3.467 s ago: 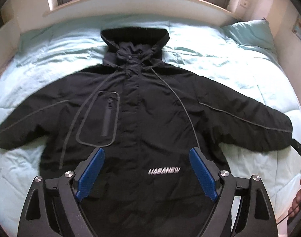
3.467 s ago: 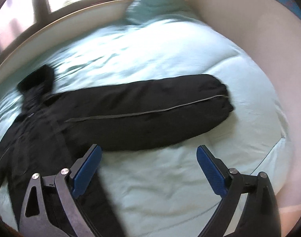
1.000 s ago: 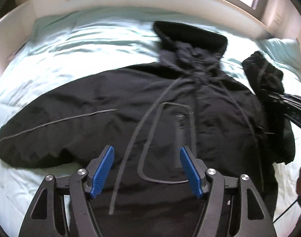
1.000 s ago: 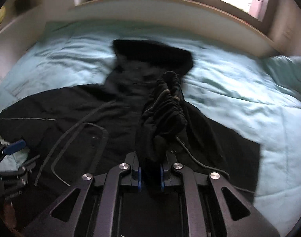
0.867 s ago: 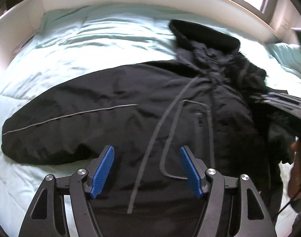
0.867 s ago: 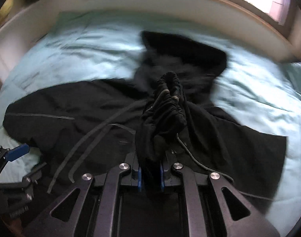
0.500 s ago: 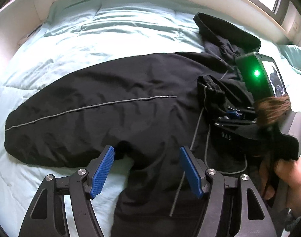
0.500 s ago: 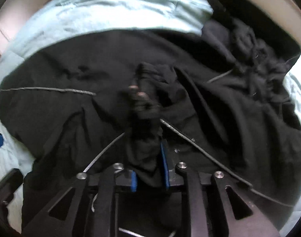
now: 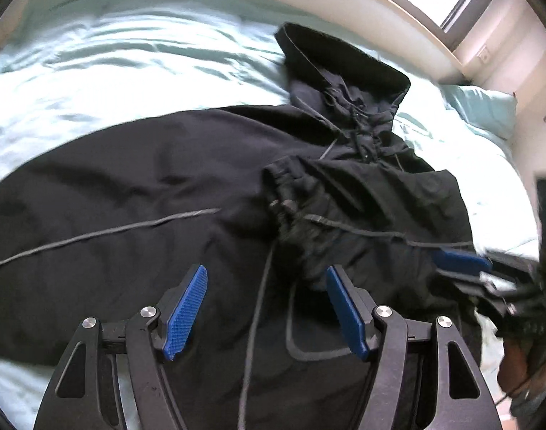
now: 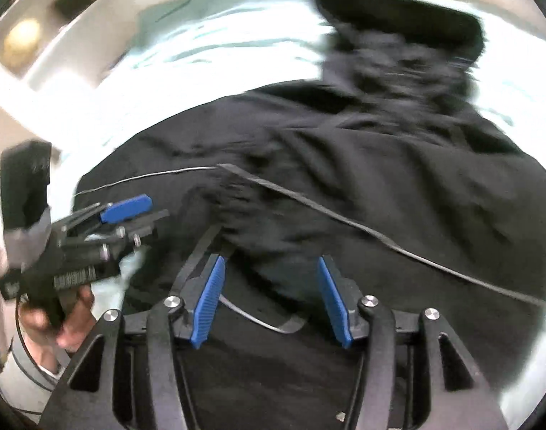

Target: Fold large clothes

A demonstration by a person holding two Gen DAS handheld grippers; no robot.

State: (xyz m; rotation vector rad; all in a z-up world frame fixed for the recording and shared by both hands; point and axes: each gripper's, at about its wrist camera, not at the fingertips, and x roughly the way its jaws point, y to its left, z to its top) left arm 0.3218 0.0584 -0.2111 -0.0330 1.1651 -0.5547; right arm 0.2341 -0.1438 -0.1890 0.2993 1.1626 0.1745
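1. Black padded hooded jacket (image 9: 137, 193) lies flat on the pale green quilted bed (image 9: 94, 71); soft, bulky, likely slippery.
2. Left gripper (image 9: 267, 306): jaws spread, empty.
3. Right gripper (image 10: 271, 299): jaws opening, clear of the cloth.
4. Folded sleeve (image 9: 344, 200) at two o'clock.
5. Best hold: outstretched sleeve cuff, nine o'clock.
6. Count: one jacket, two grippers, one pillow (image 9: 484, 107).

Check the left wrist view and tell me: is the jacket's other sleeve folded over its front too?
No: only one sleeve lies across the jacket; the other sleeve lies stretched out sideways on the bed.

Window daylight, blown-out bedding (image 9: 94, 82), motion blur, fisheye edges.
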